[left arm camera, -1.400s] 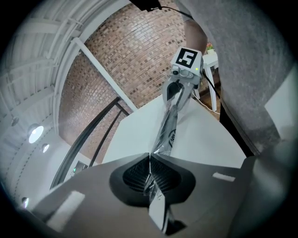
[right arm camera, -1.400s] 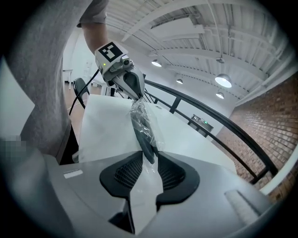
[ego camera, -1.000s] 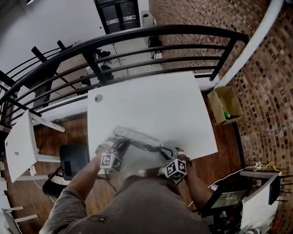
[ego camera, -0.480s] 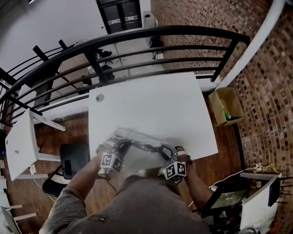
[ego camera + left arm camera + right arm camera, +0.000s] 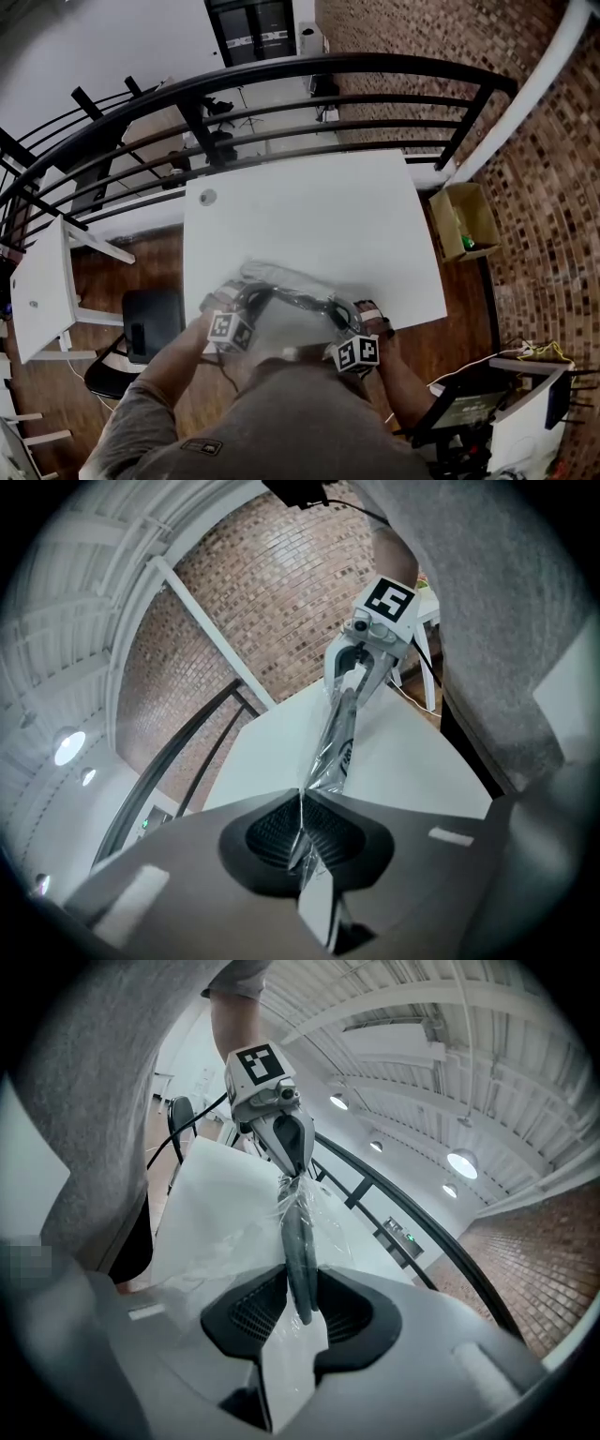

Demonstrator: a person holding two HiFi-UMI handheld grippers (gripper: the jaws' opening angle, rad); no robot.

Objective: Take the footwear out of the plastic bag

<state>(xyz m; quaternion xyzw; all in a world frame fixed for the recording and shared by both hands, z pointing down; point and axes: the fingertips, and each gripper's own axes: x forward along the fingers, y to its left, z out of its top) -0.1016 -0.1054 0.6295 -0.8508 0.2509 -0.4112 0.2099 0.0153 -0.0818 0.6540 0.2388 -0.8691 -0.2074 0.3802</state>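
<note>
Pinching bag (image 5: 336,757) film with my left claw (image 5: 302,808) clamped; right claw (image 5: 298,1293), just closing, grips the bagged footwear (image 5: 297,1251).

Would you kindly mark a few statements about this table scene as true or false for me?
1. The left gripper is shut on the clear plastic bag. True.
2. The dark footwear lies bare on the white table. False: it sits inside the bag.
3. An open brown cardboard box stands on the floor beside the table. True.
4. A wooden fence runs behind the table. False: it is a black metal railing.
</note>
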